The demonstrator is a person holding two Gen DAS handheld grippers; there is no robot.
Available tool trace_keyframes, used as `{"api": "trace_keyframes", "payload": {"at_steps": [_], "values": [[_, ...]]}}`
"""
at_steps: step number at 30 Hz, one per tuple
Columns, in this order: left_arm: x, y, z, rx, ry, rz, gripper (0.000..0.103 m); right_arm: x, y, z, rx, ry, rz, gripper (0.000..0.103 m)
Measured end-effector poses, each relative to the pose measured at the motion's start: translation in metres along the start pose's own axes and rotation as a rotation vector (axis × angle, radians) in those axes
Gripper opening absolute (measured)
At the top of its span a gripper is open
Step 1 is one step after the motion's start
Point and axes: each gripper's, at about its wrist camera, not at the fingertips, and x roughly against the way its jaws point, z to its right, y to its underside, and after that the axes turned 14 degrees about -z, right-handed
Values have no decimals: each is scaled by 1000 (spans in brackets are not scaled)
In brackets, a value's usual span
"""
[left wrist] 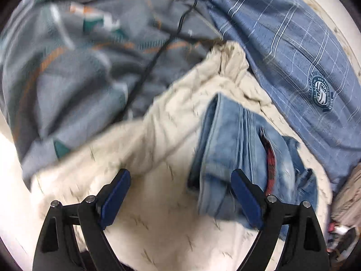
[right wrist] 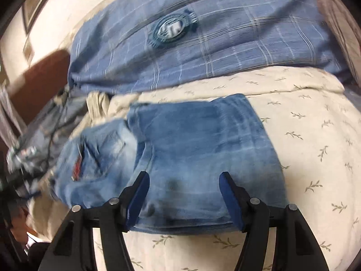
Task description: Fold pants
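Denim: the faded blue jeans [right wrist: 191, 158] lie folded into a compact bundle on the bed, red lining showing at one pocket.
Right gripper [right wrist: 183, 199]: I see it spread wide over the bundle's near edge, gripping nothing.
Left gripper [left wrist: 180, 199]: wide open too, empty, beside the jeans [left wrist: 239, 164].
Surface: cream sheet [right wrist: 315, 146] with a leaf-sprig print.
Around it: blue plaid pillow [right wrist: 203, 45] with round emblem behind; grey patterned blanket [left wrist: 79, 67], black cable [left wrist: 153, 61] across it.
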Motion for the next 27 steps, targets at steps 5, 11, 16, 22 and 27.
{"api": "trace_keyframes", "payload": {"at_steps": [5,11,16,22,27], "values": [[-18,11,8,40,114,-136,91,5,-4,6,-49,-48,11,68],[-51,16,23,118,163,-171,91,19,2,2,3,-40,47,68],[-63,3,40,121,178,-123,91,24,3,13,-22,-45,41,68],[-71,-9,56,76,149,-86,88,30,5,25,-60,-45,47,68],[-57,-1,36,93,208,-96,80,31,3,38,-121,-88,36,68]]}}
